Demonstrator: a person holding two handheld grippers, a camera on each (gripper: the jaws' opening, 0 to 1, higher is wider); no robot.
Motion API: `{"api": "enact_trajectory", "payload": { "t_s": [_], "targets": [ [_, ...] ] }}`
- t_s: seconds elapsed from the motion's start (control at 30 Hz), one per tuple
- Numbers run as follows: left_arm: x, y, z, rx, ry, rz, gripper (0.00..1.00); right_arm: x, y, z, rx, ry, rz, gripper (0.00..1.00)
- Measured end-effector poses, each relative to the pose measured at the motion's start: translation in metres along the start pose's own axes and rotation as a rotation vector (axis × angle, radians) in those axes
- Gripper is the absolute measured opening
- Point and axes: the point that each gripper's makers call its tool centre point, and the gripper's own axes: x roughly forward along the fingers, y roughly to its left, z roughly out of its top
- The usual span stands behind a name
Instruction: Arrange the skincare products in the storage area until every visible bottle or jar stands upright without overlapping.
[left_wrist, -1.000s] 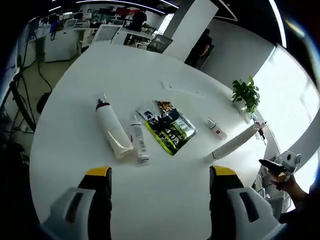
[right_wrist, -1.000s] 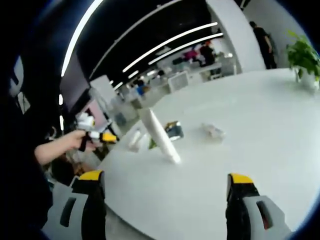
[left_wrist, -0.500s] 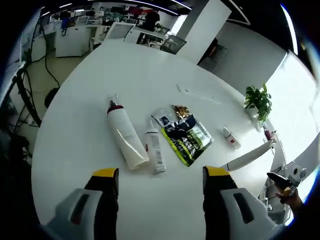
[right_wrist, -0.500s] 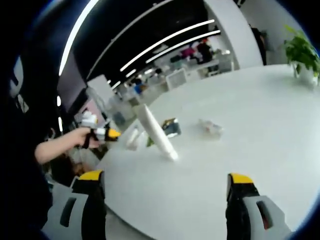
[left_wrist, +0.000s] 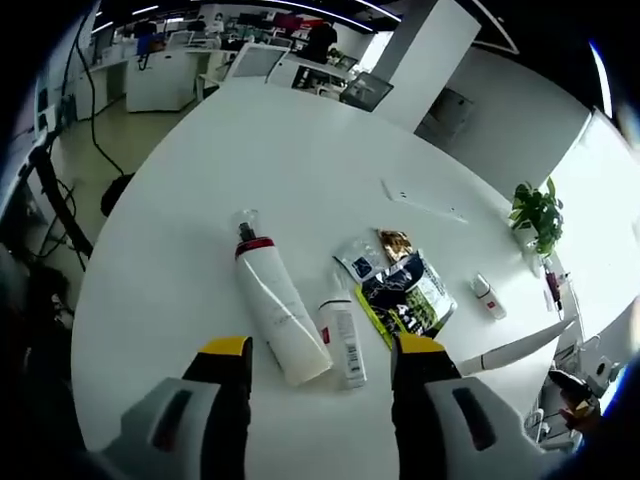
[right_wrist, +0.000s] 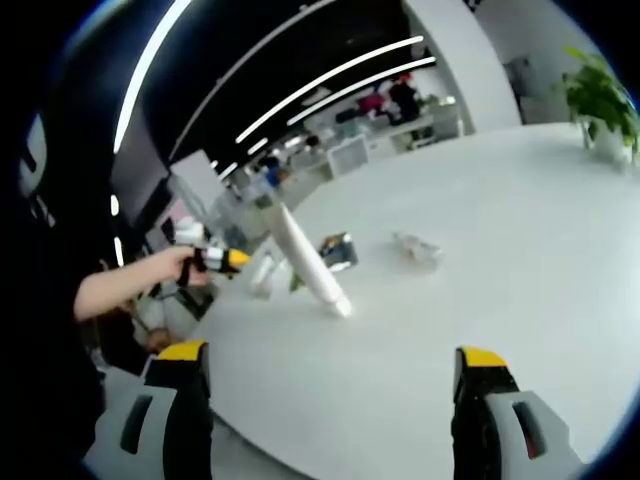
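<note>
The left tool is spread wide, just before the big bottle. It looks light and slippery; grab its middle.

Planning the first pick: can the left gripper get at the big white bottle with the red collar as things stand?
Probably yes. The left gripper is open and the white bottle lies just beyond its fingers on the table, with nothing between; a slim tube lies alongside.

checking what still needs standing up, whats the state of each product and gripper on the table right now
large white bottle: lying flat
slim white tube: lying flat beside it
green pouch: lying flat
small white bottle: lying flat
long white tube: lying flat
left gripper: open, empty
right gripper: open, empty
</note>
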Motion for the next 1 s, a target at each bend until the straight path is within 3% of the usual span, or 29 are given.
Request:
{"api": "enact_trajectory", "payload": {
  "t_s": [0.67,1.0],
  "targets": [
    [0.031,0.022,0.015,-0.017,0.016,0.088,0.41,0.004,-0.001,-0.006,0.011,0.015,0.012,0.99],
    [0.05,0.032,0.014,-0.005,0.047,0.143,0.37,0.0,-0.007,-0.005,0.011,0.017,0.001,0.99]
  ]
}}
